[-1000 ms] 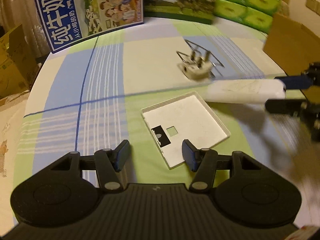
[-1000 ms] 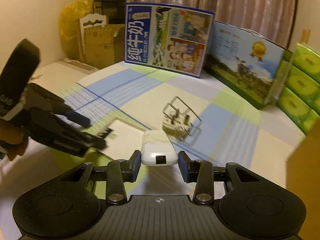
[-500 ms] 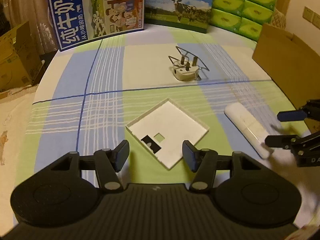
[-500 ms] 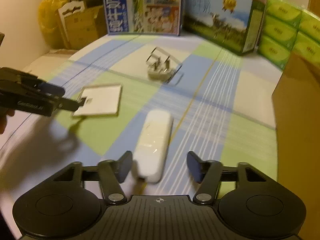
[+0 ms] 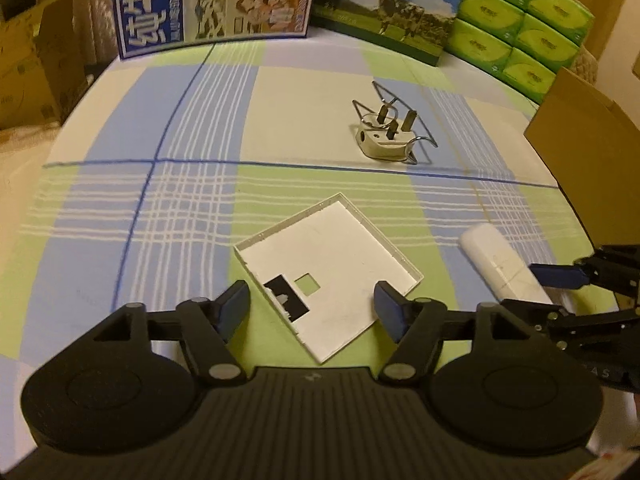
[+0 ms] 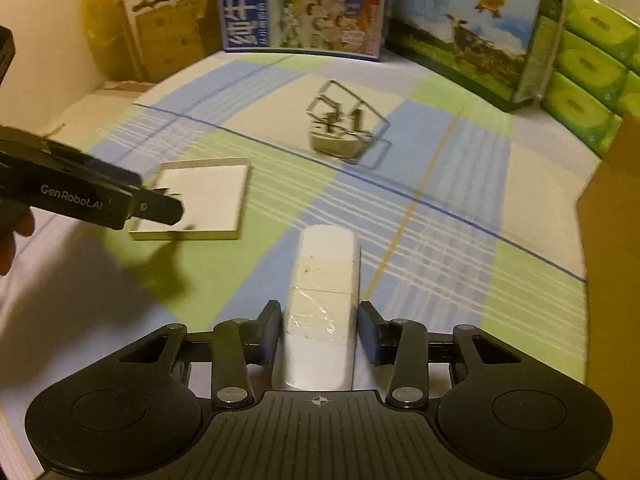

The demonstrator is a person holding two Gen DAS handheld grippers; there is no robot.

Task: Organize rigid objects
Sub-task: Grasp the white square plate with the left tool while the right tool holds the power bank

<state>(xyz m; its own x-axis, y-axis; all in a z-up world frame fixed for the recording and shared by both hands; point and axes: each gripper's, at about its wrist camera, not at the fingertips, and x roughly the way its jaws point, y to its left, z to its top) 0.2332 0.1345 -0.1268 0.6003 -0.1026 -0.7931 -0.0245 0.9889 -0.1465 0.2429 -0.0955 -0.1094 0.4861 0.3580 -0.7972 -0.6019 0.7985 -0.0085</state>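
checked cloth [image 5: 200, 208]: green, blue and cream squares cover the surface i work on.
left gripper [image 5: 312, 306]: i have it hanging over the near edge; its jaws have just been opening and stand wide, the white plate's near corner below the gap, pads not on it.
white plate [image 5: 332, 264]: a shallow square cover lying flat, rim up, cut-outs near one corner, close to the near edge.
right gripper [image 6: 318, 330]: my jaws have just been closing around the near end of the white bar; the left pad looks to touch it, a thin gap shows at the right pad.
white bar [image 6: 326, 280]: long, lying on the cloth right of the plate, toward the right edge.
plug [image 5: 386, 140]: pins up, further back mid-cloth, tangled with a wire frame [image 5: 404, 120].
far edge: milk cartons [image 5: 216, 0], green packs [image 5: 520, 28].
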